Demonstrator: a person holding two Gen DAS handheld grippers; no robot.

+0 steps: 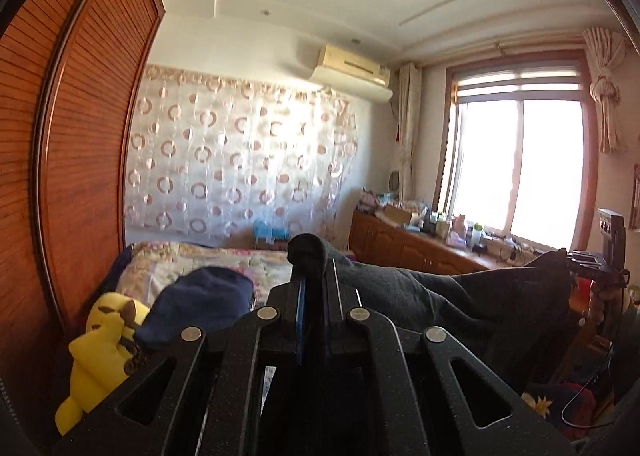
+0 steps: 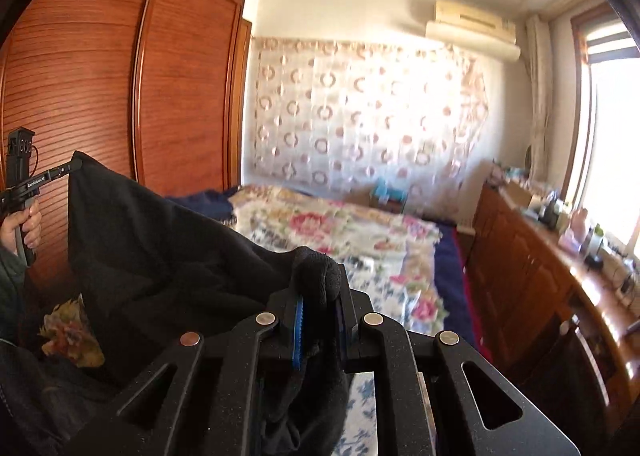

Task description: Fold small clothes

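Observation:
A dark grey garment (image 1: 460,296) is stretched in the air between both grippers, above the bed. My left gripper (image 1: 314,276) is shut on one bunched corner of it. The cloth runs right to the right gripper (image 1: 592,260), seen at the far right edge. In the right wrist view my right gripper (image 2: 320,288) is shut on the other corner of the garment (image 2: 160,240), and the cloth runs left to the left gripper (image 2: 74,166), held in a hand.
A bed with a floral quilt (image 2: 340,232) lies below. A navy cloth (image 1: 200,300) and a yellow plush toy (image 1: 104,344) lie at its left. A wooden wardrobe (image 2: 120,88) stands left. A cluttered wooden dresser (image 2: 540,256) runs under the window (image 1: 520,164).

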